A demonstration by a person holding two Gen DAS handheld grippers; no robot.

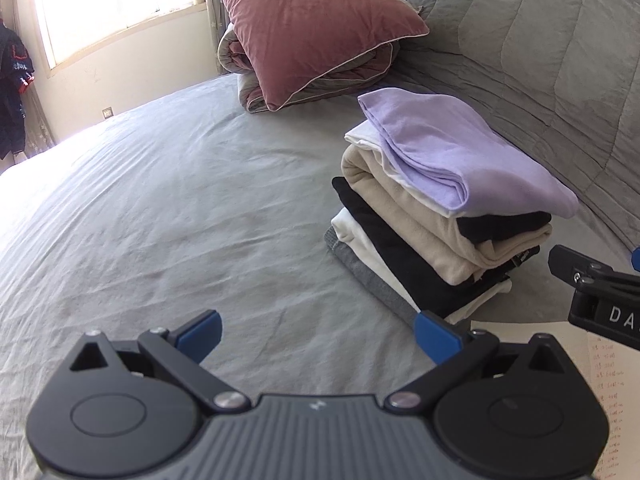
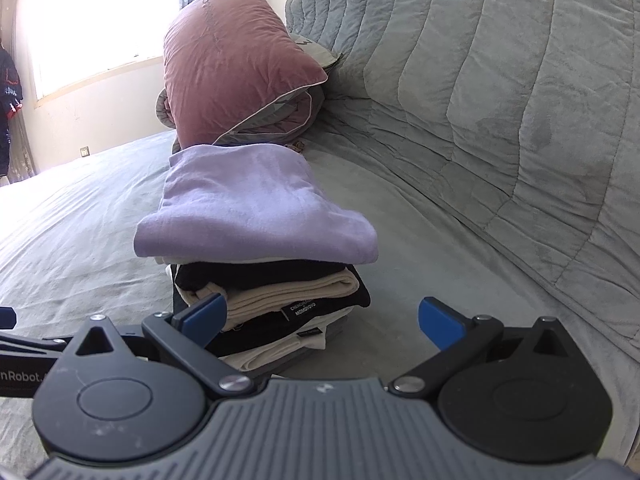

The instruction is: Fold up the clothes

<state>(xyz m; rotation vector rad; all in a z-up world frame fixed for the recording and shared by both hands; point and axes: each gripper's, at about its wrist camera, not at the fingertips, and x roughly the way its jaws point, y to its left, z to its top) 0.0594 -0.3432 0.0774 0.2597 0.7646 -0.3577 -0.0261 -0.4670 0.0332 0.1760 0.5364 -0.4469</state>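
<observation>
A stack of folded clothes (image 1: 436,216) (image 2: 264,280) rests on the grey bed, with a lilac garment (image 1: 448,152) (image 2: 248,208) on top and white, black, beige and grey layers beneath. My left gripper (image 1: 318,336) hovers open over the bare sheet, just left of the stack's near corner, with nothing between its blue pads. My right gripper (image 2: 322,318) is open too, low in front of the stack, its left pad (image 2: 204,318) close to the beige layer; touching or not is unclear. The right gripper's body (image 1: 600,296) shows at the right edge of the left wrist view.
A pink pillow (image 1: 312,28) (image 2: 236,60) leans on a rolled quilt at the head of the bed. A grey quilted cover (image 1: 540,60) (image 2: 500,100) rises on the right. Grey sheet (image 1: 160,208) spreads left. A printed paper (image 1: 600,368) lies near the right. Dark clothing (image 1: 12,88) hangs by the window.
</observation>
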